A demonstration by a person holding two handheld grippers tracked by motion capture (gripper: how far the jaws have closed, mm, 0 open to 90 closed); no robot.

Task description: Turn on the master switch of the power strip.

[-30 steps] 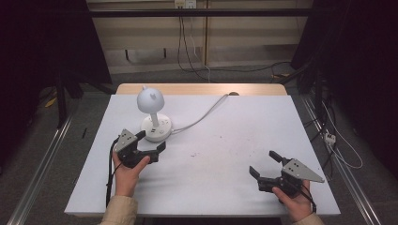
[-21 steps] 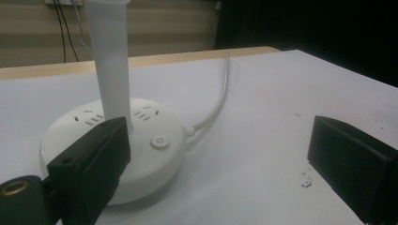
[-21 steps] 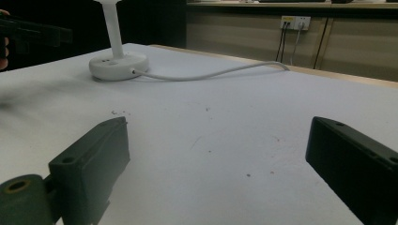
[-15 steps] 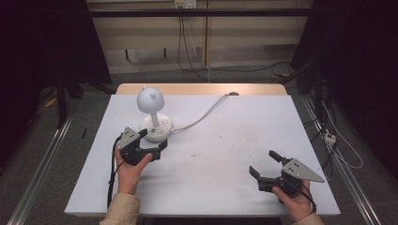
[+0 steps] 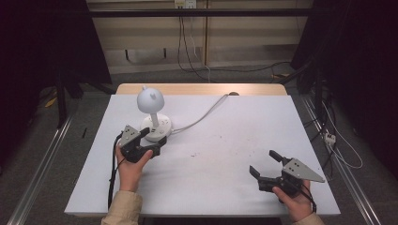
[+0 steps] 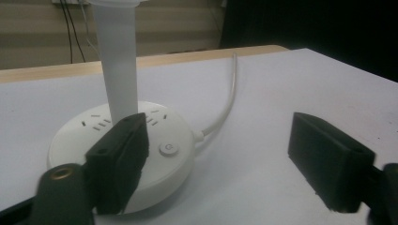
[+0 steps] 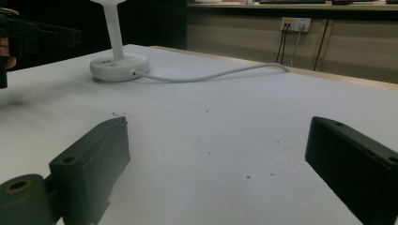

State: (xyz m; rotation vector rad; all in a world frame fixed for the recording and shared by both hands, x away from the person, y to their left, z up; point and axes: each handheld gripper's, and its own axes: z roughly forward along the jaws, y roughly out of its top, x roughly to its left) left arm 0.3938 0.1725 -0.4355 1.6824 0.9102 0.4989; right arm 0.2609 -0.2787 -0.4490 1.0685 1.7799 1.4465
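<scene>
Your left gripper point(image 5: 151, 142) sits at the lamp point(image 5: 153, 112), jaws released, one jaw over the round base point(image 6: 122, 150) near its power button point(image 6: 169, 149). The lamp stands at the counter's point(image 5: 225, 159) left rear; its white cord point(image 5: 206, 115) runs toward the far edge. Your right gripper point(image 5: 265, 164), jaws released, holds nothing at the near right, well apart from the lamp.

Upright white lamp point(image 5: 153, 110), apparently unlit
</scene>
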